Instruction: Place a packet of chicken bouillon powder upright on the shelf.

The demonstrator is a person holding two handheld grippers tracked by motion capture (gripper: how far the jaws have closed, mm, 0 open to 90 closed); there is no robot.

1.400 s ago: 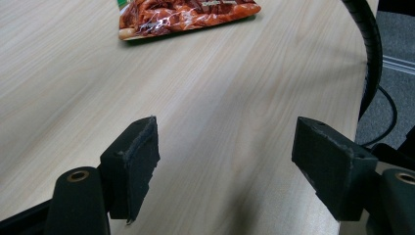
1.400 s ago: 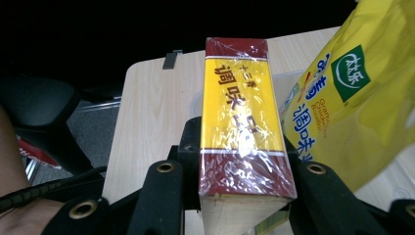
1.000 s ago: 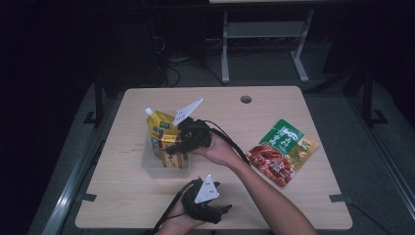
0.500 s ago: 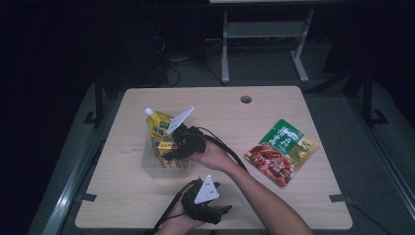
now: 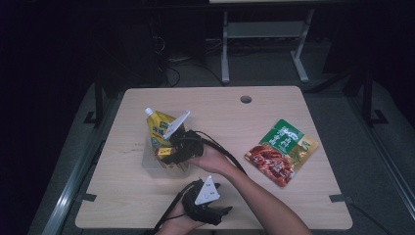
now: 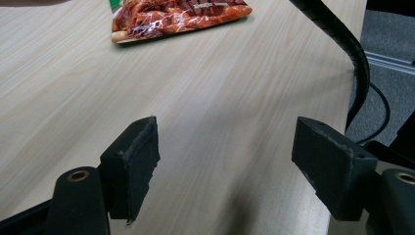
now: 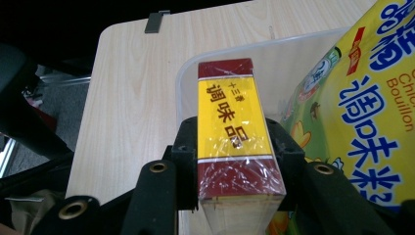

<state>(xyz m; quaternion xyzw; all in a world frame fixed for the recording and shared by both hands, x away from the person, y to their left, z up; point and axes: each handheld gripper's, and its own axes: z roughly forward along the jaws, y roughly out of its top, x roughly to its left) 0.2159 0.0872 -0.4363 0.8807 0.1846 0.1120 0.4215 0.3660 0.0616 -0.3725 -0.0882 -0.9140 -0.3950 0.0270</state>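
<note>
Seasoning box [image 7: 234, 129] btwn hand-held gripper [image 7: 234, 147] jaws

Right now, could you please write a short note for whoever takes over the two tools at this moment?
Right tool: shut on the yellow and dark red seasoning box, held over the clear plastic bin; its jaws have just been opening slightly.
Left tool: open, nothing between its jaws, near the table's front edge.
Done: yellow chicken bouillon pouch stands in the bin.
Left: release the box into the bin; the red and green snack pouch lies outside.

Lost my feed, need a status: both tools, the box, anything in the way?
Right tool clamped on yellow seasoning box, over clear bin. Left tool open, idle. Yellow pouch crowds the bin.
</note>
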